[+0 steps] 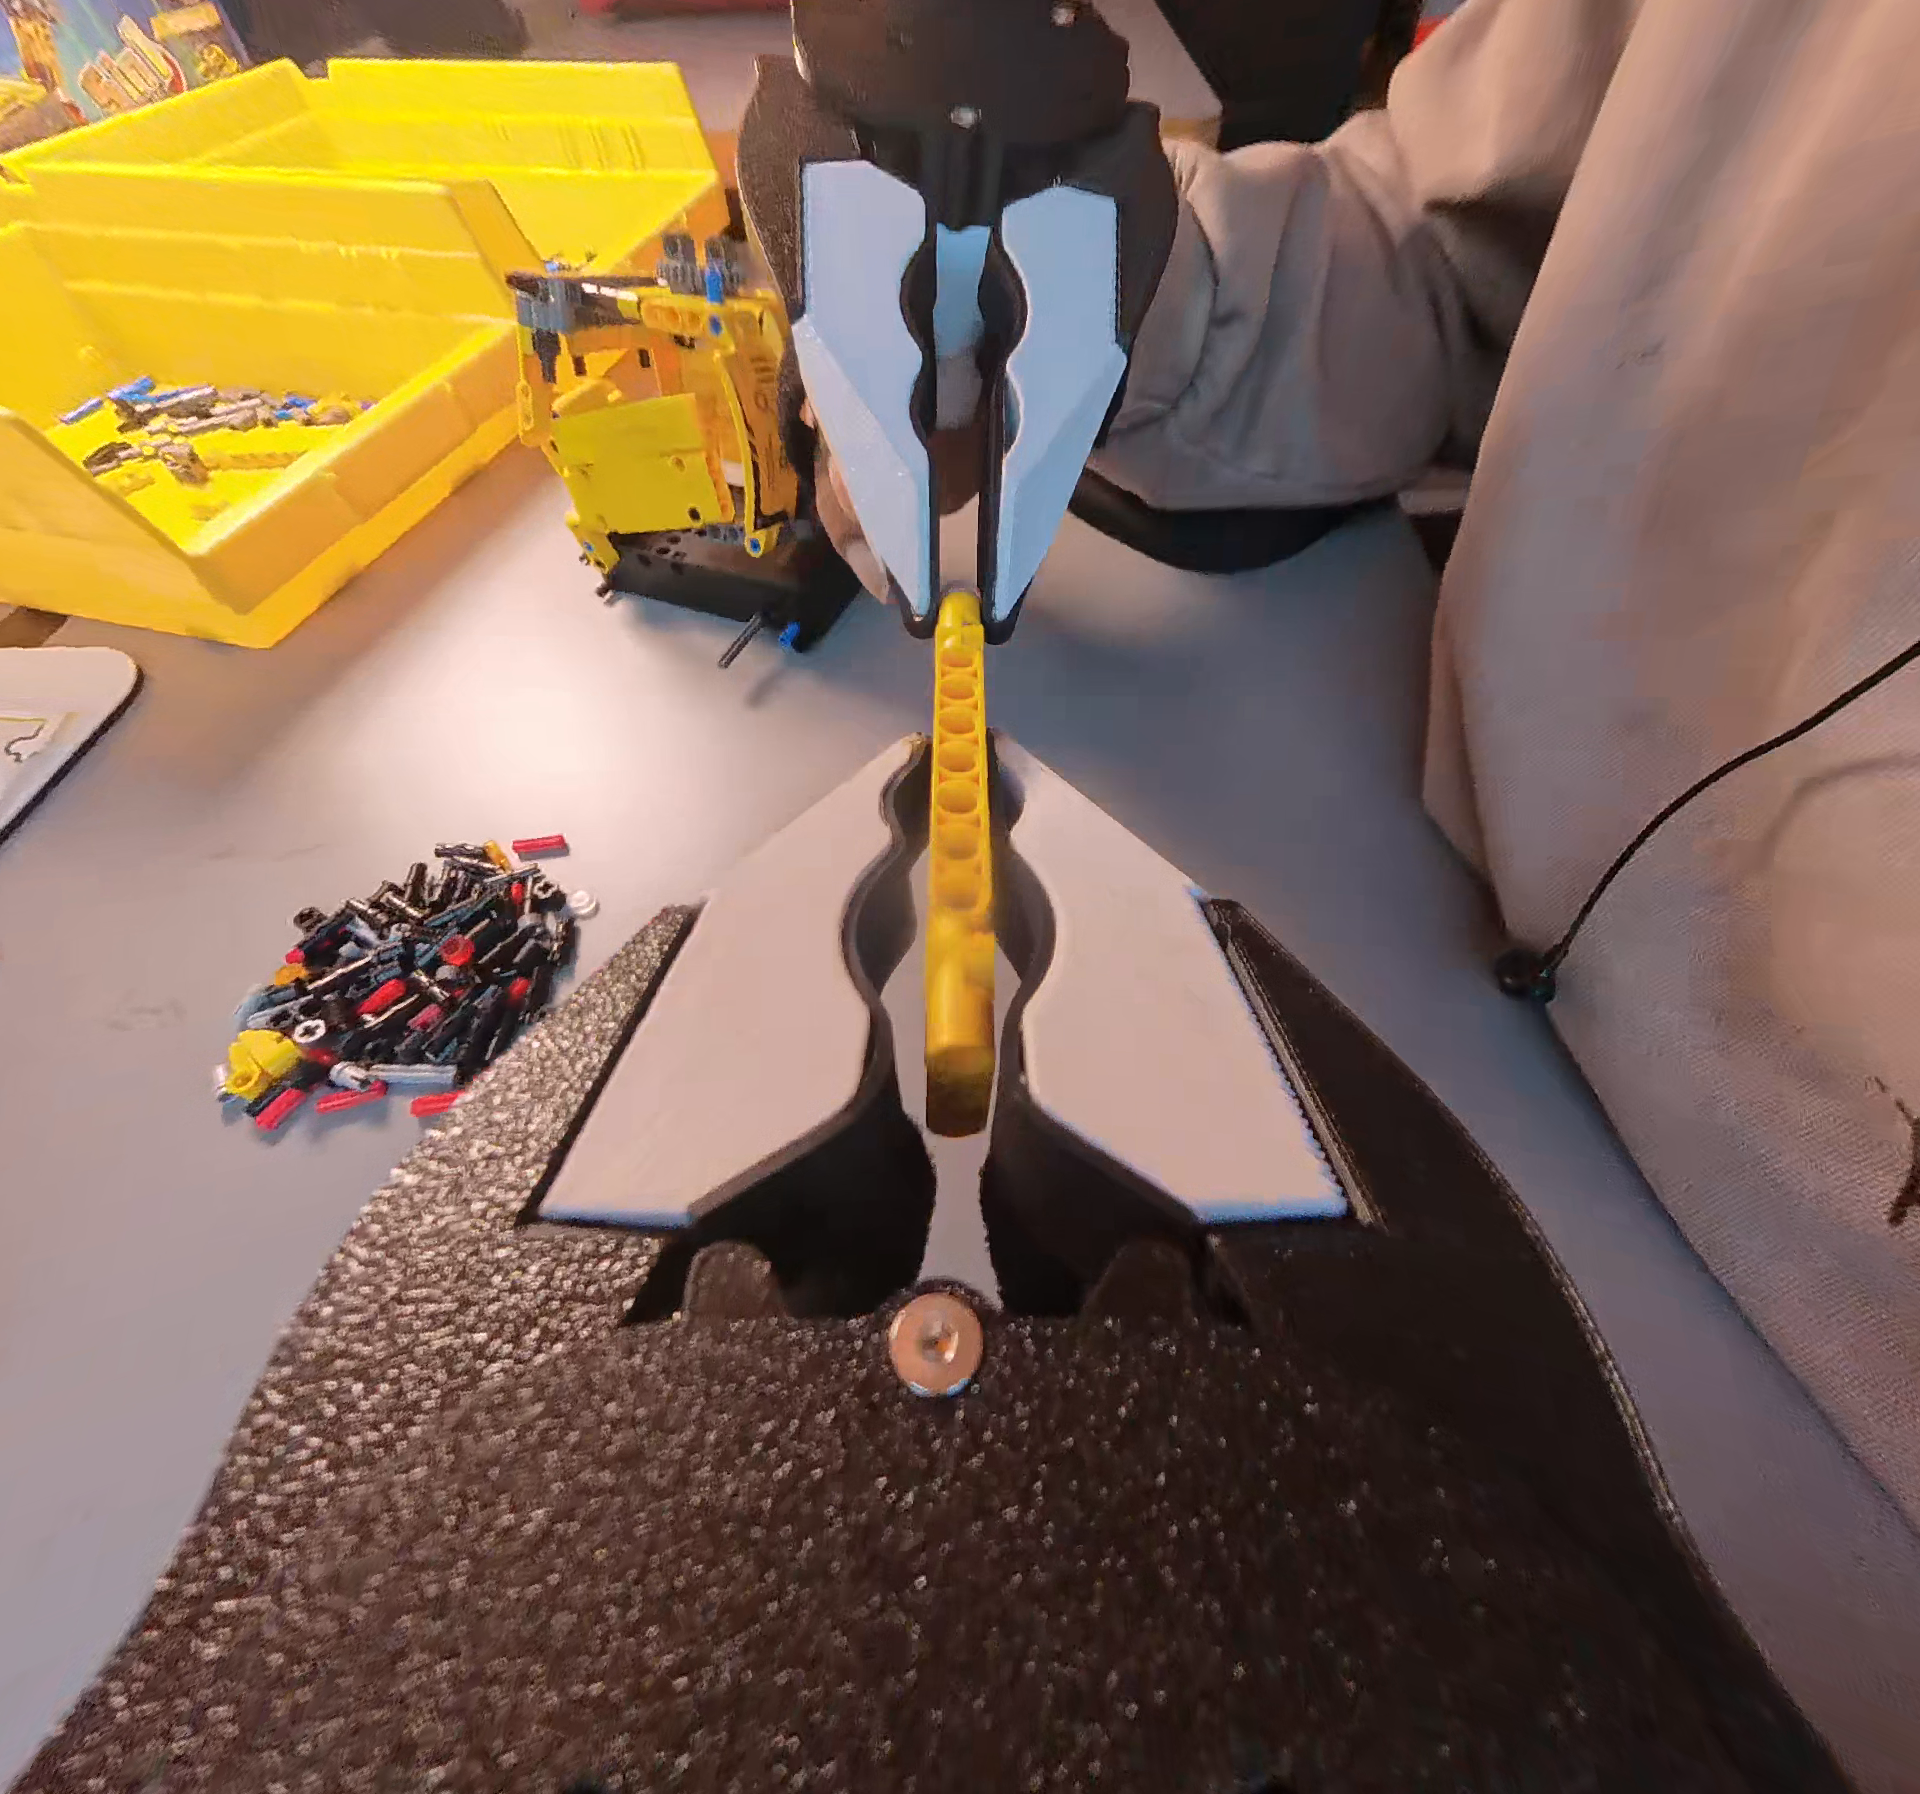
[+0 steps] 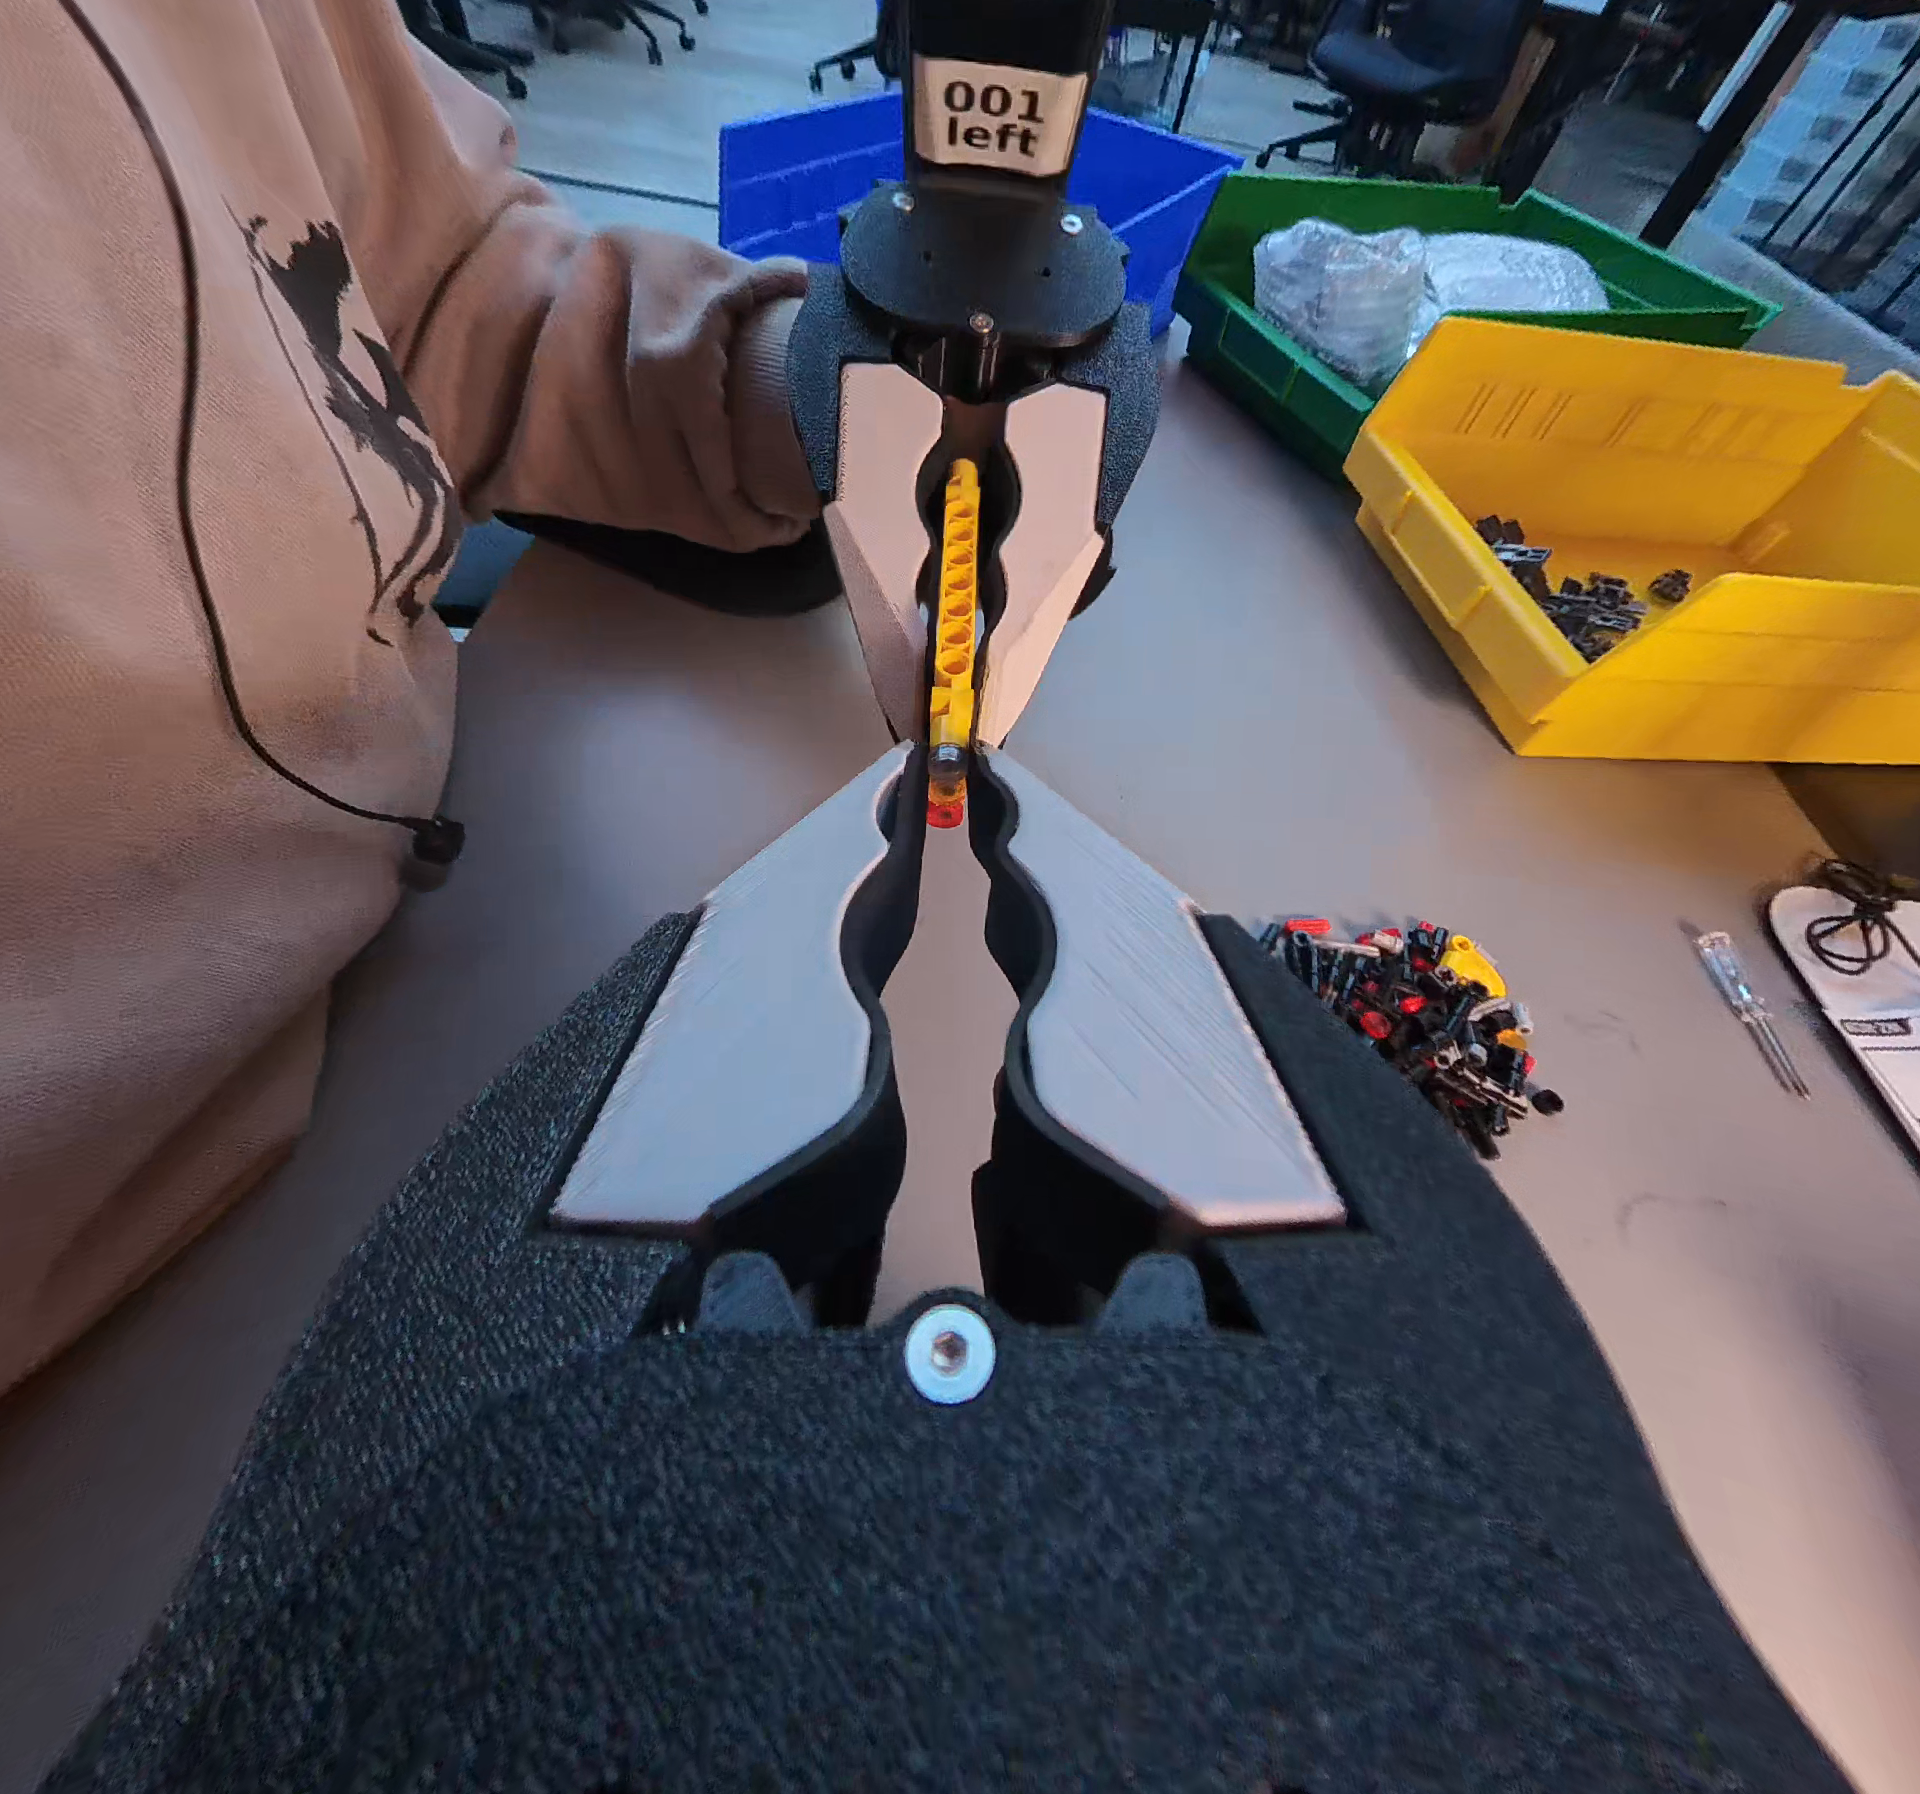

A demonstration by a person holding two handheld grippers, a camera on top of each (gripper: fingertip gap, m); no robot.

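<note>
We found the left claw closed narrowly on a yellow perforated beam, which ran lengthwise between its fingers above the grey bench. The right claw faced it tip to tip and pinched the beam's far end, where a small orange-and-red pin showed. A heap of small black and red parts lay on the bench nearby. A part-built yellow model stood beside yellow bins.
</note>
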